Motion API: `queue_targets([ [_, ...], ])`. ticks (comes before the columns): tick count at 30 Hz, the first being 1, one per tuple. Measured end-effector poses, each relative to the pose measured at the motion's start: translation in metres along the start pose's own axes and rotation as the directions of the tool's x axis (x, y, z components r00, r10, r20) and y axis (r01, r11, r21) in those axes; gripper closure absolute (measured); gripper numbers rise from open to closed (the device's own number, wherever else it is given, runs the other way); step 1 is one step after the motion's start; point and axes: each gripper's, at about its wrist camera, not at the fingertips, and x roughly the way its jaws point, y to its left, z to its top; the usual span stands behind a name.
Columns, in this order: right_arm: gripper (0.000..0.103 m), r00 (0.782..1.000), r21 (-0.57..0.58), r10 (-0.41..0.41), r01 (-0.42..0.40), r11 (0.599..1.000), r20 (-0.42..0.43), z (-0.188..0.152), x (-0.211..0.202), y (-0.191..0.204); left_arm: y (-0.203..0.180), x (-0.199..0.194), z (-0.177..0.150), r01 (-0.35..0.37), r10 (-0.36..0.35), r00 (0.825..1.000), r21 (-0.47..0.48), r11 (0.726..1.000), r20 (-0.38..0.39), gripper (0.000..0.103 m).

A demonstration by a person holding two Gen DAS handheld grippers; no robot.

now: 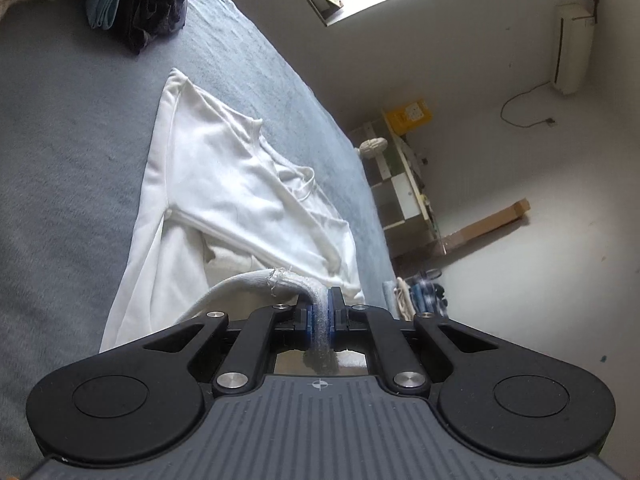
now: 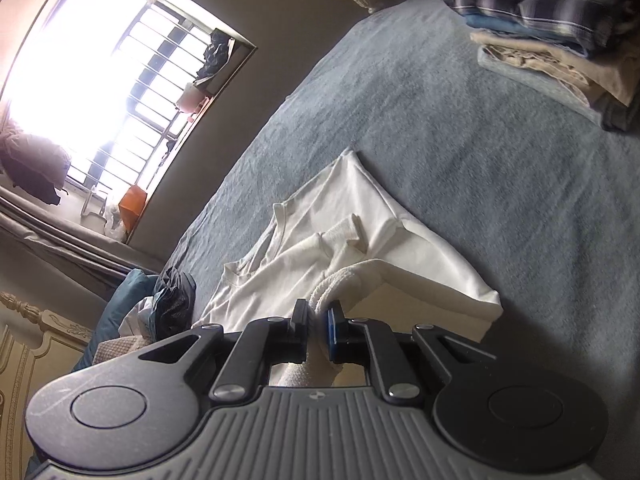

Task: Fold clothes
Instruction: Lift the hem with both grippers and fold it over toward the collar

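A white sweatshirt lies on the grey-blue bed cover, its sleeves folded over the body. My left gripper is shut on the ribbed hem of the sweatshirt, which is lifted off the bed. In the right wrist view the same sweatshirt stretches away from me. My right gripper is shut on another part of its ribbed hem, also raised above the bed cover.
A pile of dark and teal clothes lies at the far end of the bed. A stack of folded clothes sits on the bed's far right. A shelf unit stands beside the bed. A barred window is at left.
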Motion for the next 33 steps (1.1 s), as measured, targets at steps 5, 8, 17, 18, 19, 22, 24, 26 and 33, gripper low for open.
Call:
queue_targets([
  [5,0.093,0.999,-0.016,0.020,-0.019,1.000,0.027,0.031,0.031,0.015,0.004,0.018,0.036,0.004,-0.004,0.999,-0.003,1.000,0.050,0.098],
  [8,0.093,0.999,-0.023,0.023,-0.022,0.999,0.030,0.050,0.055,0.023,0.008,0.028,0.057,0.005,-0.004,0.997,-0.010,1.000,0.081,0.098],
  [17,0.094,0.999,-0.033,0.031,-0.029,0.999,0.040,0.097,0.128,0.039,0.037,0.070,0.113,0.011,-0.001,0.990,-0.066,0.998,0.144,0.098],
  [18,0.094,0.999,-0.033,0.028,-0.026,0.999,0.040,0.102,0.136,0.041,0.041,0.074,0.117,0.009,0.002,0.989,-0.071,0.997,0.145,0.098],
  [19,0.094,0.999,-0.032,0.024,-0.023,0.999,0.039,0.107,0.144,0.042,0.044,0.079,0.122,0.007,0.004,0.989,-0.076,0.997,0.147,0.098],
  [22,0.094,0.999,-0.028,0.013,-0.012,1.000,0.036,0.118,0.169,0.044,0.057,0.091,0.135,0.001,0.012,0.989,-0.087,0.996,0.150,0.098],
  [24,0.094,0.999,-0.024,0.005,-0.004,1.000,0.032,0.125,0.185,0.044,0.065,0.099,0.142,-0.005,0.019,0.989,-0.095,0.995,0.148,0.098],
  [26,0.094,1.000,-0.017,-0.003,0.003,1.000,0.025,0.130,0.200,0.043,0.073,0.105,0.146,-0.013,0.028,0.989,-0.104,0.995,0.145,0.098],
  [33,0.094,1.000,0.001,-0.024,0.024,1.000,0.010,0.139,0.241,0.033,0.097,0.124,0.156,-0.044,0.061,0.989,-0.128,0.991,0.134,0.098],
])
